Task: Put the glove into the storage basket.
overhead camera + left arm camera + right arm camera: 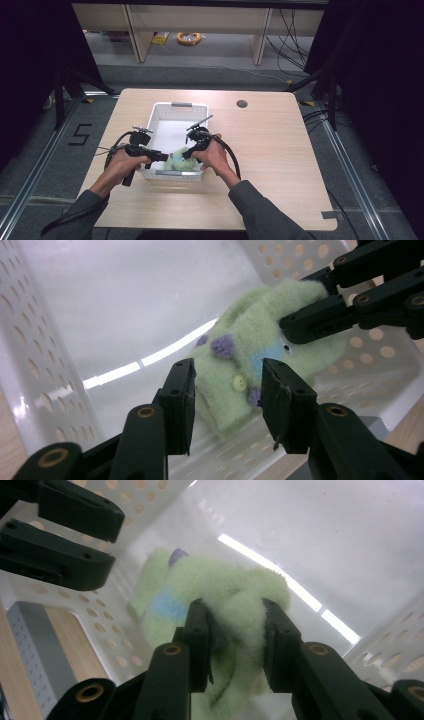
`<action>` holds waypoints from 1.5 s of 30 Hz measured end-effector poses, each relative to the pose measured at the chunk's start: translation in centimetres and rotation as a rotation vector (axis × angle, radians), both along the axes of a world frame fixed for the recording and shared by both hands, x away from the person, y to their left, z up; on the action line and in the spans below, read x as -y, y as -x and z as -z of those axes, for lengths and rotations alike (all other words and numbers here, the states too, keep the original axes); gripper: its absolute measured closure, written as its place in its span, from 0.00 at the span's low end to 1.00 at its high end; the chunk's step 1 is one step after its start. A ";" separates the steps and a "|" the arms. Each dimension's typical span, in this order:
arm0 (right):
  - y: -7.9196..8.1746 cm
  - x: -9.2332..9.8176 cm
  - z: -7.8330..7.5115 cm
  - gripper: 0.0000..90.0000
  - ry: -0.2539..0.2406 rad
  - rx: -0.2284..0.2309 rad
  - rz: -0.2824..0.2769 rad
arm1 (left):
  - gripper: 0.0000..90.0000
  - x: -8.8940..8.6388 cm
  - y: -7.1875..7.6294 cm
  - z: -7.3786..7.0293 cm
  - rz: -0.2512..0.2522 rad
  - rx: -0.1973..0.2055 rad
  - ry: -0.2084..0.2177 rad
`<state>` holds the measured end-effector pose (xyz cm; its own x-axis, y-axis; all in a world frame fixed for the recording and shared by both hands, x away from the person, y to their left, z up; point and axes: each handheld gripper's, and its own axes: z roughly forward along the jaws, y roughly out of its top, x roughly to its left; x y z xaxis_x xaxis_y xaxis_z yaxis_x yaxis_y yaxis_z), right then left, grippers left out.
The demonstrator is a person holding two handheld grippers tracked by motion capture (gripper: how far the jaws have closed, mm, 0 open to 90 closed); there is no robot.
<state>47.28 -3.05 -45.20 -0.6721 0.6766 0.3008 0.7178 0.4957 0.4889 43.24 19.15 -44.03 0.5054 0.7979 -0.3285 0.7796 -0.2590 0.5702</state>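
Observation:
A light green fuzzy cloth piece with purple pom-poms, a blue patch and a pale button lies in the near end of a white perforated basket. My right gripper is shut on a fold of the green cloth, and the left gripper view shows it pinching the cloth's far end. My left gripper is open, one jaw on each side of the button end of the cloth, close to it. In the high view the left gripper and right gripper meet over the basket's front.
The basket stands left of centre on a light wooden table with a round cable hole at the back. Basket walls hem in both grippers. Beyond the table are shelving legs and a yellow coil on the floor.

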 end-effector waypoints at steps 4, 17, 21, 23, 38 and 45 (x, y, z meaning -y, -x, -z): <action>0.1 -0.1 -0.1 0.71 0.024 0.018 0.001 | 0.63 0.2 0.3 -0.4 0.016 0.027 -0.015; 0.2 0.7 -2.0 0.60 -0.009 0.065 0.002 | 0.58 1.1 1.2 -0.7 0.035 0.057 0.008; 0.6 1.2 -2.6 0.56 -0.019 0.089 -0.002 | 0.52 1.5 1.7 -1.0 0.041 0.065 0.019; 0.8 1.5 -2.9 0.54 -0.023 0.095 -0.003 | 0.49 1.6 2.0 -1.1 0.041 0.070 0.027; 3.7 5.9 -5.6 0.45 -0.149 0.171 -0.049 | 0.39 3.5 4.8 -2.8 0.049 0.145 0.118; 4.8 7.8 -5.8 0.42 -0.180 0.208 -0.055 | 0.36 4.1 6.1 -3.6 0.074 0.181 0.158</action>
